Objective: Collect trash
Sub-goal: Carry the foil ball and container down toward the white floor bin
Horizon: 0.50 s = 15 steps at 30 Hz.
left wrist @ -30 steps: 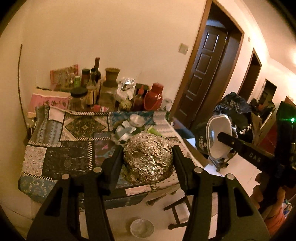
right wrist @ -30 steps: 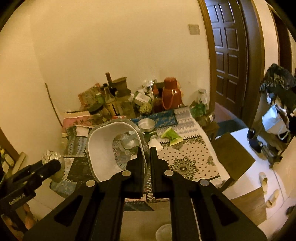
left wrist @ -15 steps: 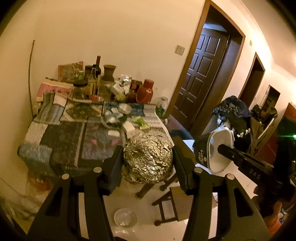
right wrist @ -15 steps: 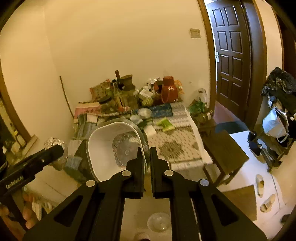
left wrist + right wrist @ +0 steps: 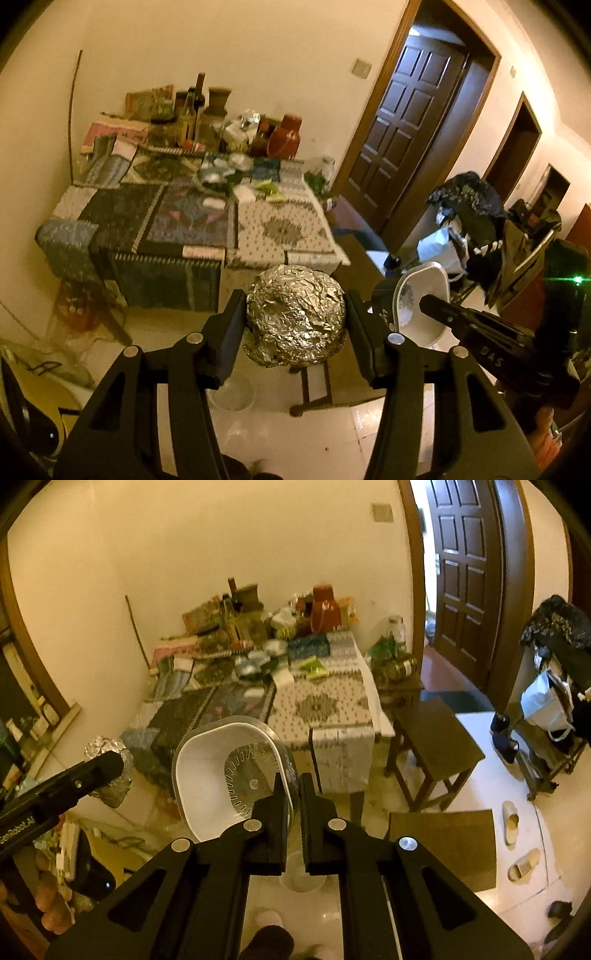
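Both claws have drawn back from the counter [image 5: 280, 229], now well ahead. The left claw [image 5: 295, 325] clamps the foil ball [image 5: 295, 314]; the right claw [image 5: 293, 794] pinches narrow on the plastic container's [image 5: 207, 775] rim. No bin shows; only a small clear cup [image 5: 231, 397] stands on the floor below.

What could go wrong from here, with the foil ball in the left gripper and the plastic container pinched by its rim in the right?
1. The right gripper holds the white plastic container only by its thin rim, and it hangs tilted; it could swing or slip out.
2. The left gripper squeezes the crumpled foil ball at its sides; foil may deform and loosen.
3. A wooden stool and slippers on the floor are trip hazards.
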Available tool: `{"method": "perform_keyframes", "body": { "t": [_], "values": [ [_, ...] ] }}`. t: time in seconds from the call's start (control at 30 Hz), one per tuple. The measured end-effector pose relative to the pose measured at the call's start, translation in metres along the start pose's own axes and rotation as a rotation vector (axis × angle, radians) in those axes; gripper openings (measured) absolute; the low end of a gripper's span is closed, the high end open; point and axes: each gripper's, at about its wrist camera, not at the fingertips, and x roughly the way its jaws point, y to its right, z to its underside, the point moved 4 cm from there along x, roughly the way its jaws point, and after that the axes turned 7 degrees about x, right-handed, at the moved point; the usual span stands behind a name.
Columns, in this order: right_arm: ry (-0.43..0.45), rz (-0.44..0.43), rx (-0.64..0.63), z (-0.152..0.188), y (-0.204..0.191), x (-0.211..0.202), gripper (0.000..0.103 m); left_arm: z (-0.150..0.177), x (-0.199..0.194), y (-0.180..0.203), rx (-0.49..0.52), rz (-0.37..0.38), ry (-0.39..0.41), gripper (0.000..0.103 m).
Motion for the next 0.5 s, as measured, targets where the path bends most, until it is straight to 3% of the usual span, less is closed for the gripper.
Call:
{"method": "perform_keyframes", "body": {
  "t": [0.2,0.5],
  "values": [
    [-0.104,0.005,0.023,0.031,0.014,0.041,0.006,0.029,0.042,-0.014,-0.02,-0.02,-0.103,0.052],
    [-0.264,0.047,0.048,0.091,0.035,0.137,0.006,0.091,0.144,-0.061,-0.048,-0.029,-0.265,0.052]
  ]
}}
